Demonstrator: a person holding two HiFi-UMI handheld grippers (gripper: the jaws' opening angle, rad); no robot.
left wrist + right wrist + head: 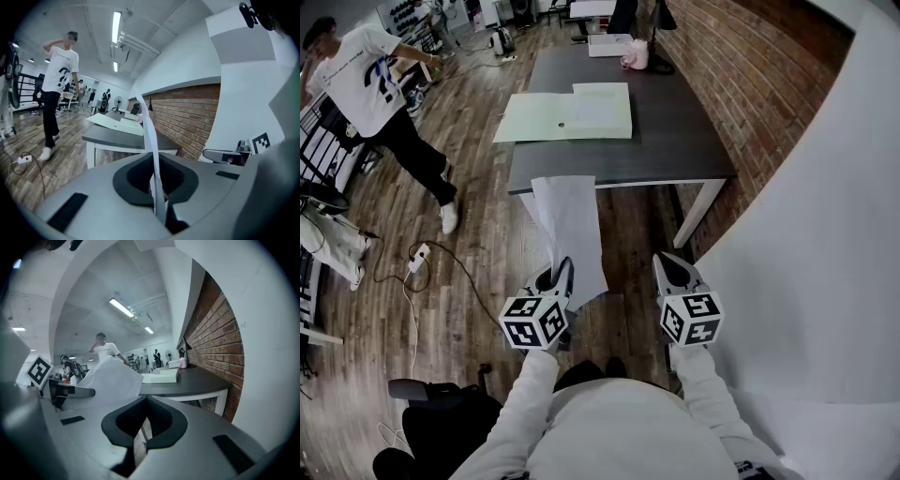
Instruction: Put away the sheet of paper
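The sheet of paper (572, 230) is seen at centre frame in the head view, stretched from the near edge of the dark worktop (675, 141) down to the left claw (565, 274), whose jaws are clamped on its lower edge. The right claw (671, 269), right of centre, is closed with nothing gripped. A pale green folder (534, 120) is laid open on the worktop.

sheet of paper (570, 220) rises from between the fingers (93, 197) of the left gripper (565, 270), before the near edge of the table (675, 150); right gripper (667, 264) to its right, apart; open folder (544, 120) on the table behind; brick wall (741, 66) at right.
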